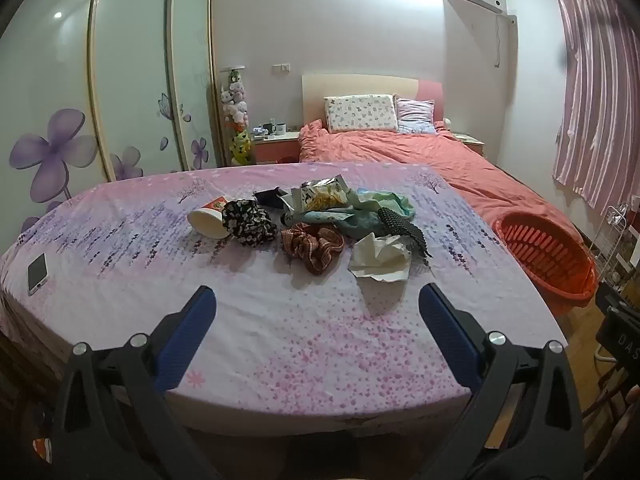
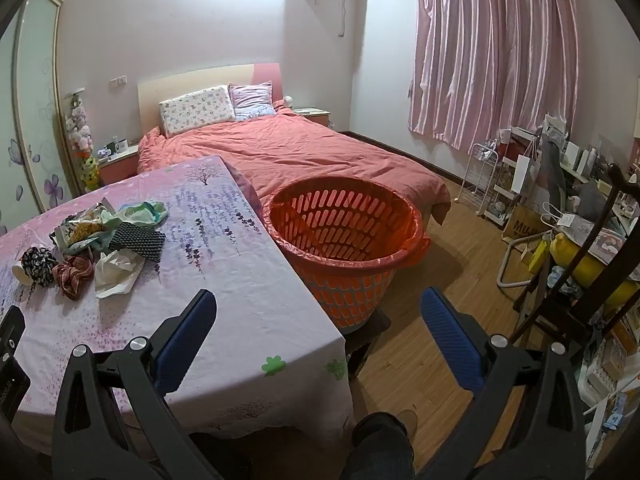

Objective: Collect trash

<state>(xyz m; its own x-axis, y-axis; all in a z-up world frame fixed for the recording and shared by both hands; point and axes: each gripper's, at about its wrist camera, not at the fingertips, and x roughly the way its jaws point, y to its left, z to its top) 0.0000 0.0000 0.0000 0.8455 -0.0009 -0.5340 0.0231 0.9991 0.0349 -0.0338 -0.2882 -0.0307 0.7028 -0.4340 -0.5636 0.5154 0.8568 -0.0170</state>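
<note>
Our left gripper [image 1: 318,304] and right gripper [image 2: 318,308] both spread wide and empty, crumpled tissue [image 1: 380,258] mid-table [image 1: 280,340], orange basket [image 2: 346,256] beside its right edge.

- The left gripper [image 1: 318,308], black-framed with blue ribbed pads [image 1: 188,340], is held tilted downward, its jaws spread wide with nothing between them.
- The right gripper [image 2: 320,312], built alike, is angled downward too, jaws parted and empty.

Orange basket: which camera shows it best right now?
Right wrist view: the orange basket sits near centre, whole rim and empty inside visible, beside the table. Left wrist view shows it only at the right edge, distorted.
</note>
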